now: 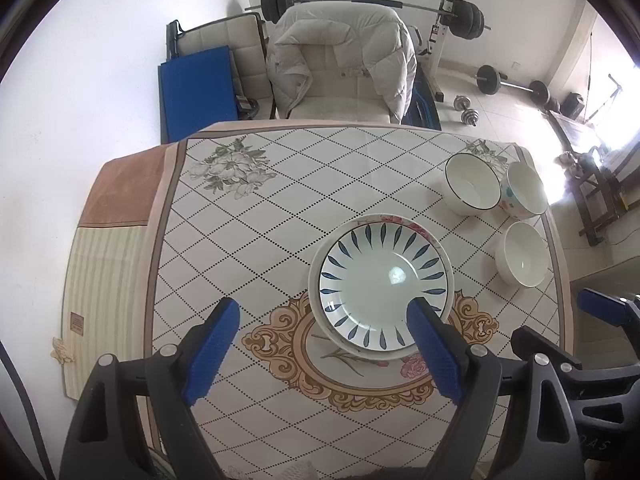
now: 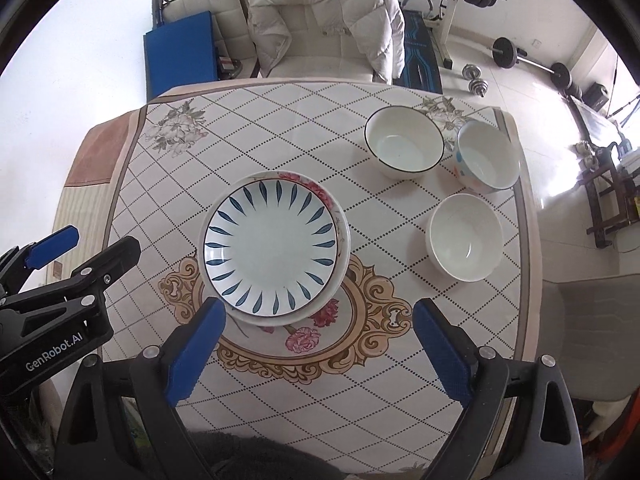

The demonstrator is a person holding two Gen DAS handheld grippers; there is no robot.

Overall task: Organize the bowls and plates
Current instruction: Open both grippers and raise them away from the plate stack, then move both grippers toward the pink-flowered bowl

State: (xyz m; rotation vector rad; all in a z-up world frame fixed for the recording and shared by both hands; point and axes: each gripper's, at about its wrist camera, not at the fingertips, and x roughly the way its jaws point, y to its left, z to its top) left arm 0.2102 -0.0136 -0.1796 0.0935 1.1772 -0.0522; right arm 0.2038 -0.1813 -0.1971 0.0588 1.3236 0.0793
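We have the plates (image 2: 276, 248) stacked; both grippers, left (image 1: 324, 320) and right (image 2: 320, 320), hang spread and empty; next, nest the 3 bowls (image 2: 466, 238) at 2 o'clock.

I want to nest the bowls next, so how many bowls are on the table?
3, grouped right of the stacked plates: a black-rimmed bowl farthest back, a spotted bowl touching its right side, and a plain white bowl nearer. None looks hidden.
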